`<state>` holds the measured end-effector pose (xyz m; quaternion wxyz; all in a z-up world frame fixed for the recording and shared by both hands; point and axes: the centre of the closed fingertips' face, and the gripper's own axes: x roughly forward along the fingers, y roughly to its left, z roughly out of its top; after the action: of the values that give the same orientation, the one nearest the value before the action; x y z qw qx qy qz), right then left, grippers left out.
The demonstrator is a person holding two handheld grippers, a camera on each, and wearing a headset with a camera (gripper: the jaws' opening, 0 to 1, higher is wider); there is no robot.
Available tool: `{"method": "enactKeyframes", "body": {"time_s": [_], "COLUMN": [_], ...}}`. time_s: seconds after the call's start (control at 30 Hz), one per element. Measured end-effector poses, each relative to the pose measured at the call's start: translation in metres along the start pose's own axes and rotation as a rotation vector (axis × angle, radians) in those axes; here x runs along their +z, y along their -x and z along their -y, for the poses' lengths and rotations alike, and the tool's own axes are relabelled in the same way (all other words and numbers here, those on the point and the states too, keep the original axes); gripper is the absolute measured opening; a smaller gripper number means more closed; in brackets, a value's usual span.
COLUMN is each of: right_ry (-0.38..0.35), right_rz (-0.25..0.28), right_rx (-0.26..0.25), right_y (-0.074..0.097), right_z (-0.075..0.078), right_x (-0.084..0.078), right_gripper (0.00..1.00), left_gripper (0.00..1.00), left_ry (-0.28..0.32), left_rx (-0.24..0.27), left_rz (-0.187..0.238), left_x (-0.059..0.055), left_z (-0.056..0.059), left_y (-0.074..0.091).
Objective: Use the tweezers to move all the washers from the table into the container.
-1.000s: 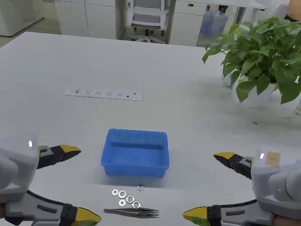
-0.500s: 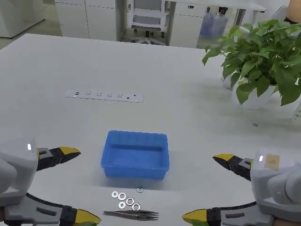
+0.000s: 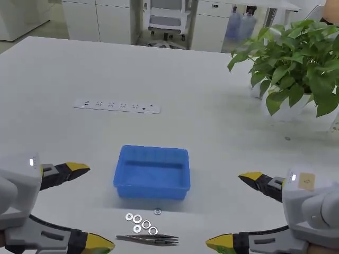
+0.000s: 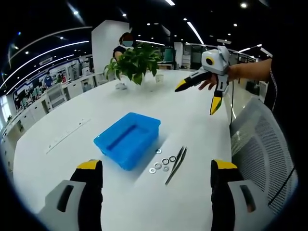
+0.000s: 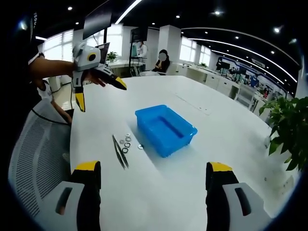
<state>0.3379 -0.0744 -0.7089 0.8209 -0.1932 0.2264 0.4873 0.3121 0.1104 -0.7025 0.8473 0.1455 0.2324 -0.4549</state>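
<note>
Several silver washers (image 3: 140, 222) lie on the white table just in front of a blue container (image 3: 152, 172); one washer (image 3: 157, 212) sits apart, nearer the container. Tweezers (image 3: 148, 239) lie flat at the table's near edge, just below the washers. My left gripper (image 3: 82, 206) hovers open at the lower left, nothing between its yellow-tipped jaws. My right gripper (image 3: 235, 209) hovers open at the lower right, also holding nothing. The left gripper view has the container (image 4: 127, 138), washers (image 4: 162, 162), tweezers (image 4: 176, 164) and the right gripper (image 4: 199, 94). The right gripper view has the container (image 5: 165, 129), washers (image 5: 128, 143) and tweezers (image 5: 119, 151).
A white power strip (image 3: 116, 106) lies across the table beyond the container. A potted green plant (image 3: 294, 69) stands at the back right. An office chair (image 3: 165, 21) and cabinets stand past the table's far edge.
Both grippers stay open and almost still. The view shifted slightly; the washers, tweezers and container rest where they were.
</note>
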Motion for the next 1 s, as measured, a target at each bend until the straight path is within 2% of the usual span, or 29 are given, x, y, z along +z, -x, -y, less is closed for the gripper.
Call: {"method": "enactKeyframes", "body": {"time_s": [0.27, 0.57, 0.77, 0.87, 1.0], "right_ry": [0.008, 0.06, 0.124, 0.158, 0.205], "right_rz": [0.006, -0.008, -0.052, -0.086, -0.113], "right_rx": [0.006, 0.069, 0.118, 0.153, 0.188], "right_y": [0.0, -0.008, -0.017, -0.023, -0.028], "right_z": [-0.001, -0.014, -0.025, -0.031, -0.036], "right_x": [0.003, 0.005, -0.002, -0.01, -0.016], "right_gripper": [0.89, 0.8, 0.69, 0.64, 0.57], "left_gripper": [0.99, 0.92, 0.83, 0.71, 0.64], "left_ry": [-0.006, -0.019, -0.039, -0.05, -0.065], "left_rx": [0.005, -0.011, -0.036, -0.053, -0.074], "left_rz": [-0.006, -0.035, -0.073, -0.111, -0.123], "left_x": [-0.001, -0.008, -0.019, -0.027, -0.03], "left_z": [-0.001, 0.004, 0.013, 0.017, 0.022], "left_y": [0.001, -0.003, -0.011, -0.014, -0.019]}}
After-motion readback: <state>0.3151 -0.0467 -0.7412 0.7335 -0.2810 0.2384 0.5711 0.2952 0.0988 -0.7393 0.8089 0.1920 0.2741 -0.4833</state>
